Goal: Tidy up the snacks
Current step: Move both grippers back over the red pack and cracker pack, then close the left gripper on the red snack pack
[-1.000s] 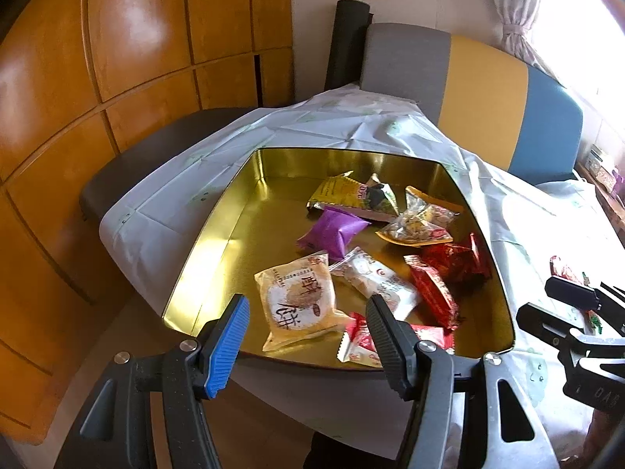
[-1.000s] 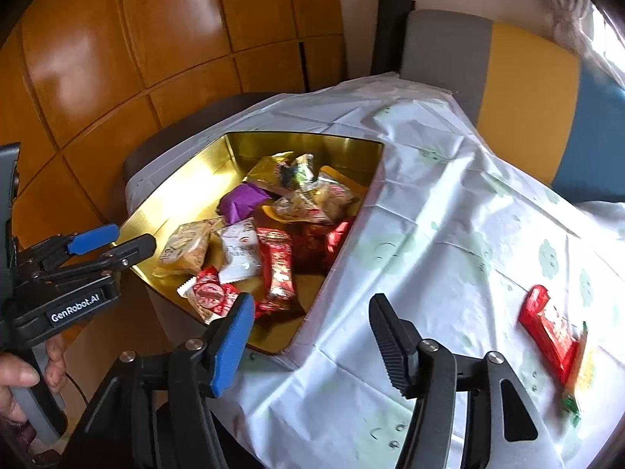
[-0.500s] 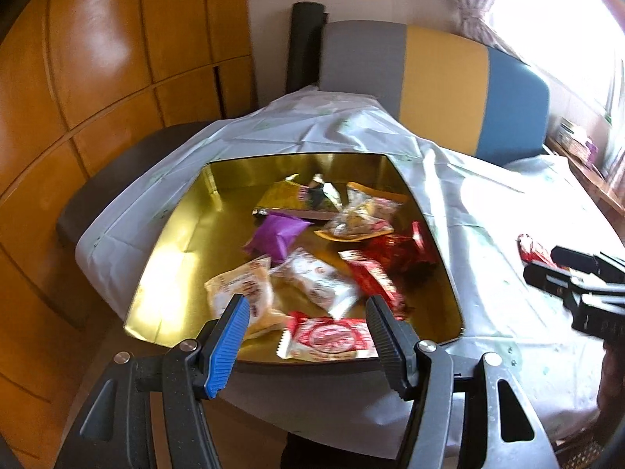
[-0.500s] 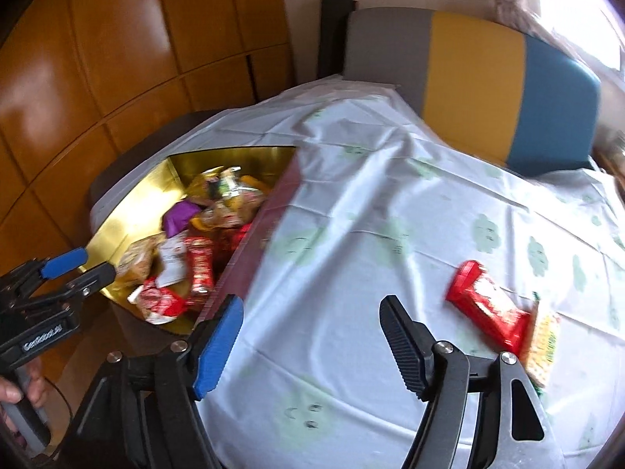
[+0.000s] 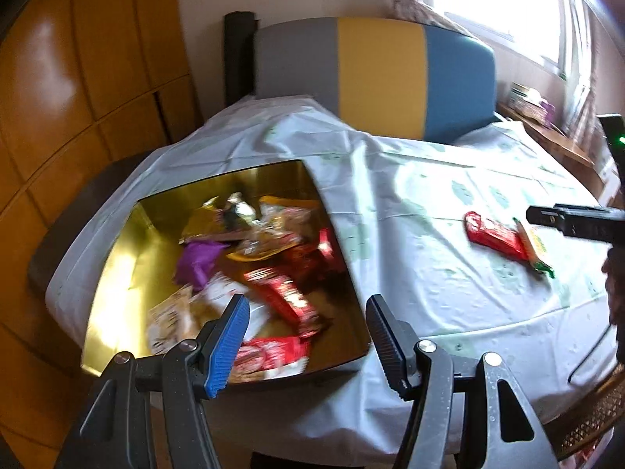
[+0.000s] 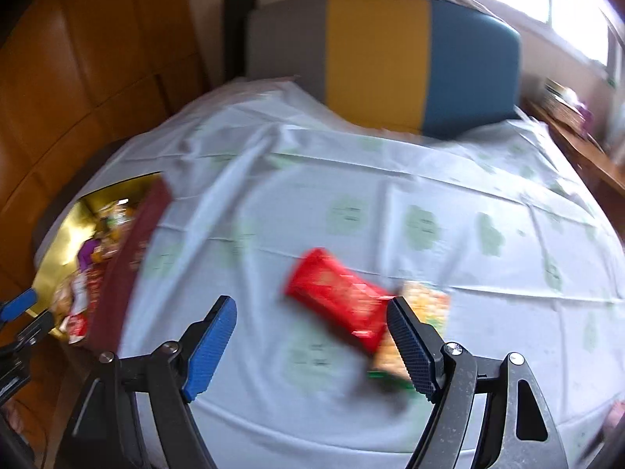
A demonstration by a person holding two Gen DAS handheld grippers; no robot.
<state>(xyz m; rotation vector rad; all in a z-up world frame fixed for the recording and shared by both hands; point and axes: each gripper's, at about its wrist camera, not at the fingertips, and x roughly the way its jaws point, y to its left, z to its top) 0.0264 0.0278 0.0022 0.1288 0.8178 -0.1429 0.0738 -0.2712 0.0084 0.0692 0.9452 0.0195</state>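
A gold-lined tin (image 5: 117,273) at the table's left end holds several wrapped snacks, among them a purple pack (image 5: 197,260) and a red bar (image 5: 281,299). My left gripper (image 5: 306,330) hovers open over the tin's near right corner, nothing between its fingers. On the tablecloth to the right lie a red snack bar (image 6: 336,297) and a yellow-green packet (image 6: 422,312), partly under it. My right gripper (image 6: 312,336) hangs above them, jaws opening, empty; the bar lies beyond its fingers. The tin (image 6: 62,234) shows at that view's left edge. The right gripper's tips (image 5: 574,221) enter the left view.
A pale patterned tablecloth (image 6: 390,203) covers the round table. A grey, yellow and blue chair back (image 5: 375,78) stands behind it. Wooden panelling (image 5: 78,78) fills the left; a window and a wooden sideboard (image 5: 547,133) are at the right. The table's wicker rim (image 5: 597,410) shows near right.
Both grippers have swung right. The tin slid left in both views. The red bar and packet came from the right view's edge to just ahead of the right fingers, which have spread wider.
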